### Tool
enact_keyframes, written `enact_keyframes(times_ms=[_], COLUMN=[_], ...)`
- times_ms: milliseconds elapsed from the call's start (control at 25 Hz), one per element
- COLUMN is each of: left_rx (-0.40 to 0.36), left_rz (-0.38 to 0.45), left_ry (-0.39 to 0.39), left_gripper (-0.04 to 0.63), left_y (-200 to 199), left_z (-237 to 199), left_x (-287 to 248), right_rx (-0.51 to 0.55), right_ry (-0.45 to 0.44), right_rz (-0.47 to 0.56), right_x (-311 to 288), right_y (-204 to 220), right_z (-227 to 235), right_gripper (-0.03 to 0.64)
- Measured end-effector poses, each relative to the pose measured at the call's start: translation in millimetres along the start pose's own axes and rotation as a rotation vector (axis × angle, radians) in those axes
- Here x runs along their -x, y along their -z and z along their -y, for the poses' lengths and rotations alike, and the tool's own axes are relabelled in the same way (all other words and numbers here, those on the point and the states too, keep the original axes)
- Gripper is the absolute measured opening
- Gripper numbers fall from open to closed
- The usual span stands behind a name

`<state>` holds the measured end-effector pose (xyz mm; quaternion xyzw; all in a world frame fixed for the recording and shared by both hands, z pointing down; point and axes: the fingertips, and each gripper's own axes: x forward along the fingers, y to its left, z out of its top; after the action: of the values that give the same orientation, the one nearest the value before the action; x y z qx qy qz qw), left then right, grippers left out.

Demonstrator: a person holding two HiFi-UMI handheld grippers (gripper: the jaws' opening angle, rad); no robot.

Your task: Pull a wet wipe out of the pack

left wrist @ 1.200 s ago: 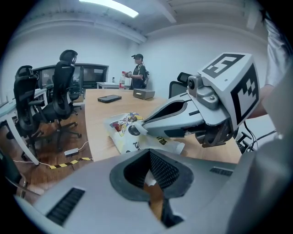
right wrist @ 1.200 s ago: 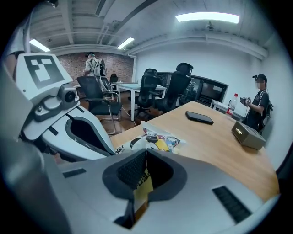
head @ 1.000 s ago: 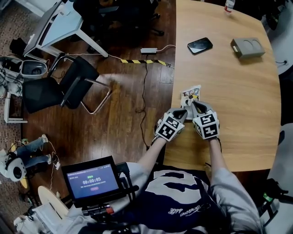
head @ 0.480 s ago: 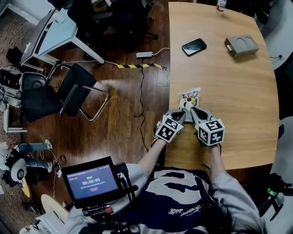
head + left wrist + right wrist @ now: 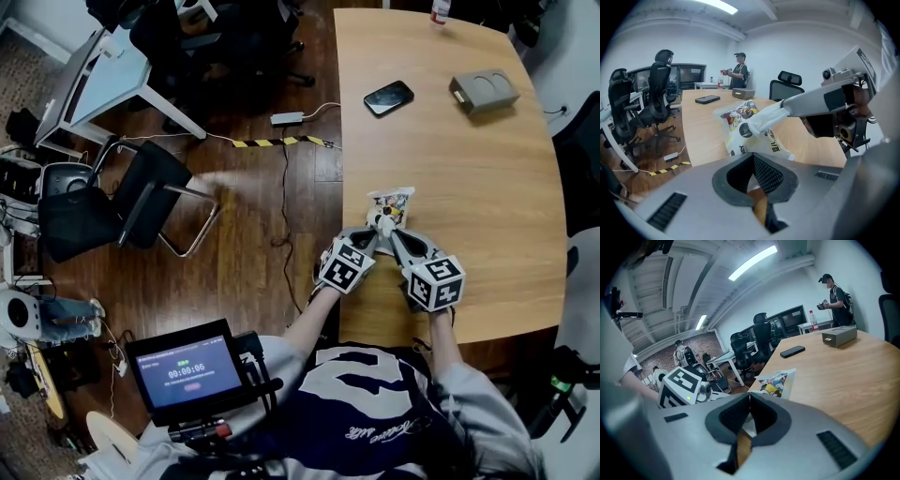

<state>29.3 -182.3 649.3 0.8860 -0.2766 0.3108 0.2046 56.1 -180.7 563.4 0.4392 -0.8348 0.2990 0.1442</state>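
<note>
The wet wipe pack (image 5: 391, 204), white with a cartoon print, lies near the left edge of the wooden table (image 5: 487, 206). My left gripper (image 5: 372, 235) is shut on the pack's near edge (image 5: 740, 147). My right gripper (image 5: 385, 225) is shut on a white wipe (image 5: 765, 120) that stretches out of the pack's round opening. In the right gripper view, the pack (image 5: 776, 380) lies just beyond the closed jaws of my right gripper (image 5: 749, 398), with a bit of white between them. The two grippers meet tip to tip over the pack's near end.
A black phone (image 5: 388, 97), a grey box (image 5: 483, 91) and a bottle (image 5: 439, 11) sit at the table's far end. The table's left edge drops to a wooden floor with a black chair (image 5: 122, 197) and cables. A person (image 5: 739, 70) stands beyond the table.
My right gripper has drawn back toward me and to the right, pulling the wipe out of the pack. The left gripper has stayed on the pack.
</note>
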Motion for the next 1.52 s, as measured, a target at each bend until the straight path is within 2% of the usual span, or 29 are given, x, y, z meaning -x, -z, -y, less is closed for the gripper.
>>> enact_keyframes(times_ms=[160, 240, 600, 680, 760, 840, 920, 960, 1160, 1320, 1520], left_rx=[0.017, 0.024, 0.020, 0.057, 0.083, 0.025, -0.052, -0.066, -0.004, 0.008, 0.056], left_rz=[-0.007, -0.009, -0.002, 0.042, 0.129, 0.186, 0.193, 0.193, 0.211, 0.215, 0.212], left_ry=[0.006, 0.008, 0.006, 0.025, 0.046, 0.095, 0.172, 0.209, 0.333, 0.374, 0.339], left_gripper=[0.005, 0.003, 0.005, 0.004, 0.004, 0.004, 0.005, 0.004, 0.003, 0.004, 0.005], left_y=[-2, -1, 1, -4, -18, -31, -35, -34, -17, -5, 21], left_z=[-1, -2, 1, 3, 10, 25, 44, 52, 69, 78, 93], left_x=[-1, -2, -3, 4, 17, 30, 40, 46, 77, 101, 137], right_rx=[-0.072, -0.070, -0.074, -0.082, -0.097, -0.109, -0.123, -0.131, -0.160, -0.172, -0.151], right_ry=[-0.039, -0.042, 0.047, 0.077, 0.114, 0.154, 0.194, 0.214, 0.293, 0.318, 0.297], right_rz=[0.074, 0.095, 0.159, 0.169, 0.182, 0.200, 0.220, 0.230, 0.270, 0.275, 0.282], right_x=[13, 21, 62, 71, 77, 83, 89, 92, 109, 125, 147], right_y=[-9, -12, -10, -8, -5, -2, 2, 6, 25, 41, 59], right_z=[-11, -15, -20, -24, -29, -34, -39, -42, -62, -71, -87], right_gripper=[0.000, 0.000, 0.000, 0.000, 0.000, 0.000, 0.000, 0.000, 0.000, 0.000, 0.000])
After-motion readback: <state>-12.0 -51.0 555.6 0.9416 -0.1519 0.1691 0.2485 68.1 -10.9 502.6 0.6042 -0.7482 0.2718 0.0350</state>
